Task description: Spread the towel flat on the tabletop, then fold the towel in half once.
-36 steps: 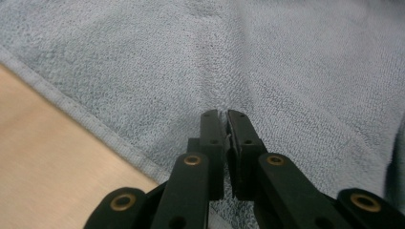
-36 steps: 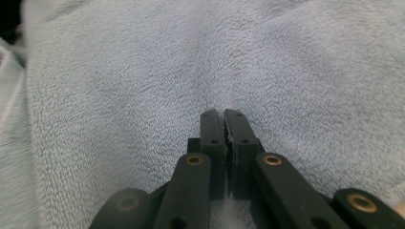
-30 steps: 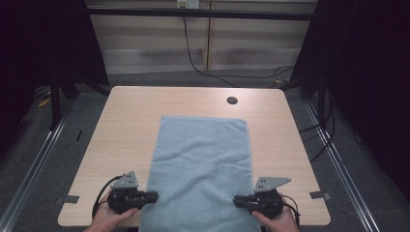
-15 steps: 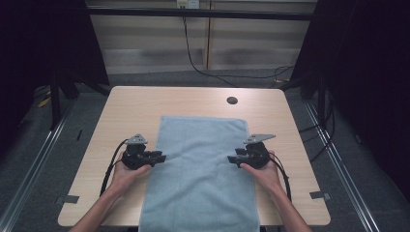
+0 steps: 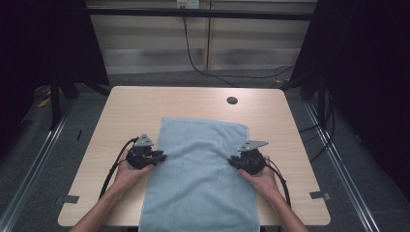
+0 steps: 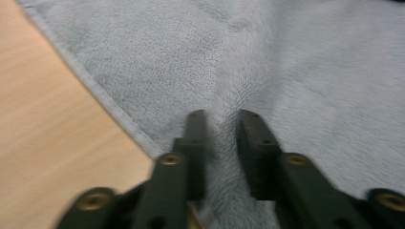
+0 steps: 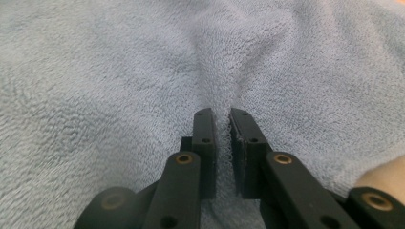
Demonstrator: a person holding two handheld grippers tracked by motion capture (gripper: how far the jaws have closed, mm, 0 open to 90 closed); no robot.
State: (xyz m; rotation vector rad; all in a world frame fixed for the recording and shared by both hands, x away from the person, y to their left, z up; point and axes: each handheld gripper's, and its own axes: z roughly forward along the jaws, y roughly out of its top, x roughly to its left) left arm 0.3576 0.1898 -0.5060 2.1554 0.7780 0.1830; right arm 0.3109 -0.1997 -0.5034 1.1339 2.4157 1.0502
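A light blue towel (image 5: 200, 169) lies flat along the middle of the wooden table (image 5: 135, 106), and its near end hangs over the front edge. My left gripper (image 5: 162, 157) sits at the towel's left edge, about halfway along. In the left gripper view its jaws (image 6: 222, 117) have just been closing and pinch a raised ridge of towel (image 6: 310, 71). My right gripper (image 5: 231, 162) is at the opposite edge. Its jaws (image 7: 222, 114) have also just closed on a narrow fold of towel (image 7: 95, 71).
A small round hole (image 5: 232, 100) lies in the tabletop beyond the towel's far right corner. Bare wood runs along both sides of the towel. Cables trail from each gripper toward the front edge. Dark floor and rails surround the table.
Both hands have moved forward from the table's front edge to the middle of the towel's side edges. Over the last half second they have stayed about where they are.
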